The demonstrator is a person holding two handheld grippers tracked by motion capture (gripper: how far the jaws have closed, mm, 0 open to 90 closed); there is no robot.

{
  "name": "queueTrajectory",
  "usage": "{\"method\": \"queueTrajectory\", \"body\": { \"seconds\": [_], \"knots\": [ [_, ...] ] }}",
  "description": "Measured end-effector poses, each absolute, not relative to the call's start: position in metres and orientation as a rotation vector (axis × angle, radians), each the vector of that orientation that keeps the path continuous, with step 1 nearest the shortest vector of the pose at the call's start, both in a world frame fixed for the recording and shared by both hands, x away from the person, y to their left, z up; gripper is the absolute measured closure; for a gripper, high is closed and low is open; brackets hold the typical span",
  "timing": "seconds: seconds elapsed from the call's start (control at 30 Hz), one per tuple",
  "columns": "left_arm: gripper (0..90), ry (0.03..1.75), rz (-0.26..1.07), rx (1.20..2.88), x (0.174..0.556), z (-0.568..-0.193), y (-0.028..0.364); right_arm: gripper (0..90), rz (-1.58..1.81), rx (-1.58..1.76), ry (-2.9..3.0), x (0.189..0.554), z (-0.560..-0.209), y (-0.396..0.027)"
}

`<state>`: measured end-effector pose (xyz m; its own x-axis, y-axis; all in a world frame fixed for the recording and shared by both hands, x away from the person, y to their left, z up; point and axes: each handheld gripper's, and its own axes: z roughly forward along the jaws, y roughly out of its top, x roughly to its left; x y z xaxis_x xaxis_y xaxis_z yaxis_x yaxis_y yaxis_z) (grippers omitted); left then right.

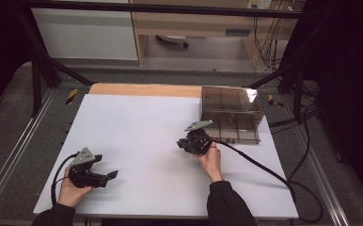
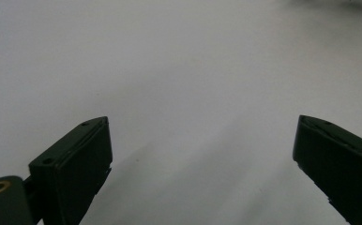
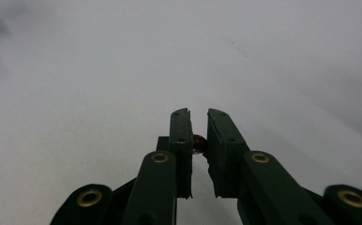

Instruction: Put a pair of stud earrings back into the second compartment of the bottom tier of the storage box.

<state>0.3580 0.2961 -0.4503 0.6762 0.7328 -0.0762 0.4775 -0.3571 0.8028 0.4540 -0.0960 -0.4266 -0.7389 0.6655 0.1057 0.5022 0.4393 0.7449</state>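
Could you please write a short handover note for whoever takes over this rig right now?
Right tool: jaws nearly together, pinching a small reddish-brown piece between the pads, just above the white sheet near the table's middle.
Left tool: jaws wide apart, nothing between them, resting at the sheet's near left.
Clear compartment box: far right of the sheet, just beyond the right tool.
Done: the piece is gripped.
Left: probably carrying it to a compartment of the box; which one I cannot tell.
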Motion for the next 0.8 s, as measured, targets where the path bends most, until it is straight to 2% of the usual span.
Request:
{"method": "queueTrajectory", "body": {
  "seconds": [0.8],
  "knots": [
    [4.5,0.935,0.375,2.026,0.358,-0.45,0.296,81.2,1.198,1.075,2.428,0.435,-0.408,-0.156]
  ]
}}
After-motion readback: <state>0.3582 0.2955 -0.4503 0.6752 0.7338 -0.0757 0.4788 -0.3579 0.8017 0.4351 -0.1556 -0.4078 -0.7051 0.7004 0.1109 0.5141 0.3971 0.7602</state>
